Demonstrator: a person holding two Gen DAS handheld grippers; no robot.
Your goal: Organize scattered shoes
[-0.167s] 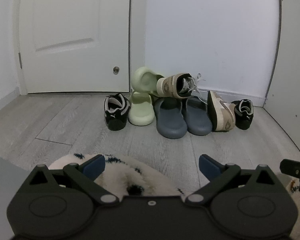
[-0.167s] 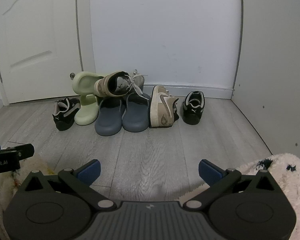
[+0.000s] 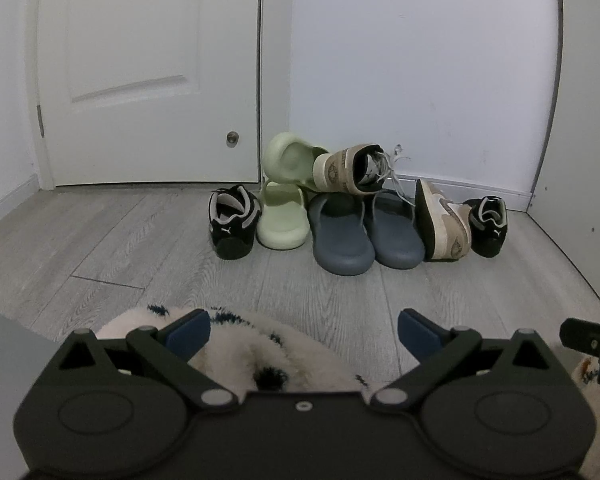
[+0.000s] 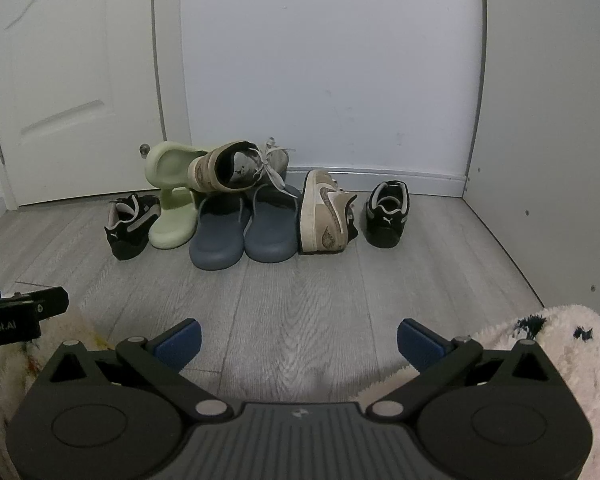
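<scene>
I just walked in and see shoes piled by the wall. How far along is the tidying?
Barely begun. Only the two blue-grey slides already sit side by side. Nothing is in hand: the left gripper and right gripper are both open and empty, well short of the pile. Left to do: the black sneakers sit at opposite ends, one tan sneaker and one green slide lie on top, another tan sneaker lies on its side.
</scene>
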